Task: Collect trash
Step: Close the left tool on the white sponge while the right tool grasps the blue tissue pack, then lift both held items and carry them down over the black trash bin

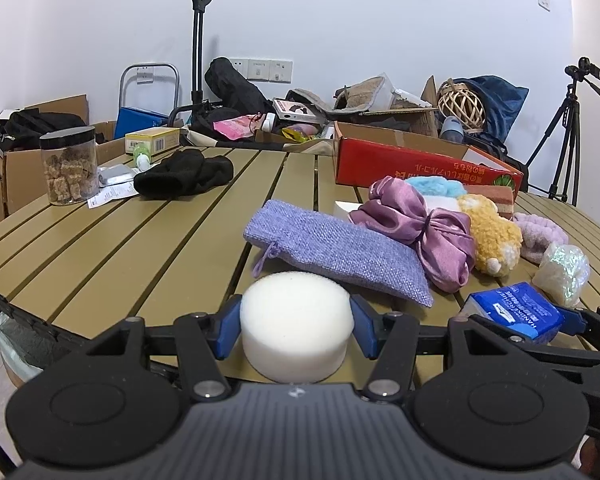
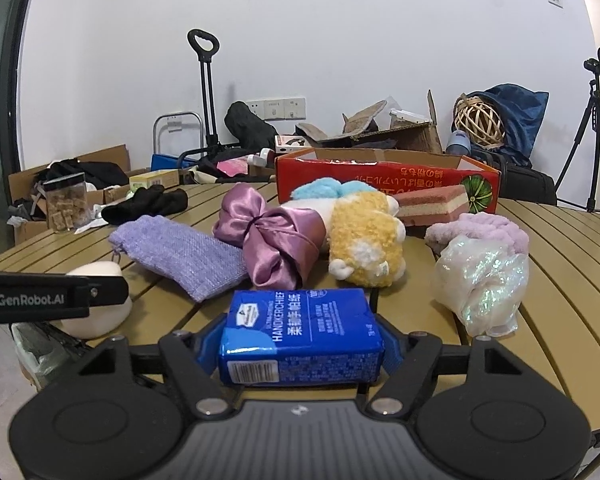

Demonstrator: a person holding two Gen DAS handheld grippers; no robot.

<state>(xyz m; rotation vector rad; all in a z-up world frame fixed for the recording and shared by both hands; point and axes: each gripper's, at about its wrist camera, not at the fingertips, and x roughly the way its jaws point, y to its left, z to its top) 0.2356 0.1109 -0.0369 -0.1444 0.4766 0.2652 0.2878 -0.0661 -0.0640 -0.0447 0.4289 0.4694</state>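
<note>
Slatted table point(image 1: 140, 240): left tool point(image 1: 296, 330) grips foam puck point(image 1: 296, 320), right tool point(image 2: 300, 344) clamps tissue pack point(image 2: 300, 336).

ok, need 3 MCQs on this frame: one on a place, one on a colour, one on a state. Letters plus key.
1. Where does the red box stand?
A. at the table's far edge, behind the soft toys
B. on the floor
C. on top of the jar

2. What colour is the tissue pack?
A. green
B. blue
C. orange

3. What is between the left tongs?
A. nothing
B. a black glove
C. a white foam puck

Key: 1 A, it stands on the slatted table behind the plush pile; 2 B, its wrapper is blue with white print; 3 C, the blue pads press on the puck's sides.
</note>
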